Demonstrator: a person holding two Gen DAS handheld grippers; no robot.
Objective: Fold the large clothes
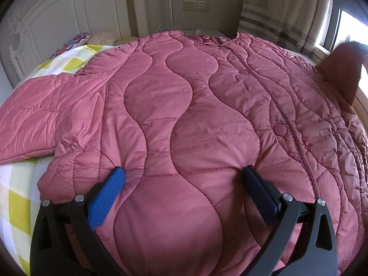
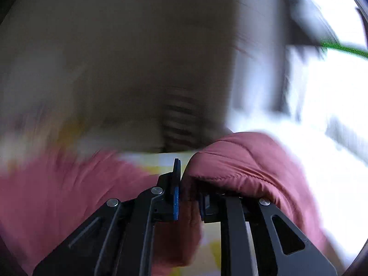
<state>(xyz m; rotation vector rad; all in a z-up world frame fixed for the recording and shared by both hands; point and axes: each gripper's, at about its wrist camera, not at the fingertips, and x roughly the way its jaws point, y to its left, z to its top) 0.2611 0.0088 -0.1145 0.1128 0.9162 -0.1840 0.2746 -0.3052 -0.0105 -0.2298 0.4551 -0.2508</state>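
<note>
A pink quilted jacket (image 1: pixel 195 115) lies spread front-up across a bed covered by a yellow-and-white checked sheet (image 1: pixel 16 207), its wavy stitching and round snap buttons (image 1: pixel 280 129) running down the closed front. One sleeve (image 1: pixel 46 112) stretches flat over the sheet on the left of the left wrist view, while the collar end points toward a white headboard (image 1: pixel 57 16) and two pillows (image 1: pixel 92 38) at the far side of the bed.

The left tool (image 1: pixel 184 172) hangs over the jacket's near hem with its blue-padded fingers (image 1: pixel 108 195) spread wide, tips resting on or just above the fabric and nothing pinched between them.

The right tool (image 2: pixel 186 179) is clenched on a fold of the same pink fabric, which bulges up and drapes over its right finger; the jacket (image 2: pixel 241 158) rises there in a raised hump. At the right edge of the left wrist view a dark flap of the garment (image 1: pixel 340 69) stands lifted above the bed beside a bright window (image 1: pixel 352 30). Much of the right wrist view is smeared by blur, so the room behind cannot be made out. A wall socket (image 1: pixel 195 5) and a patterned curtain (image 1: pixel 283 7) sit beyond the bed.
</note>
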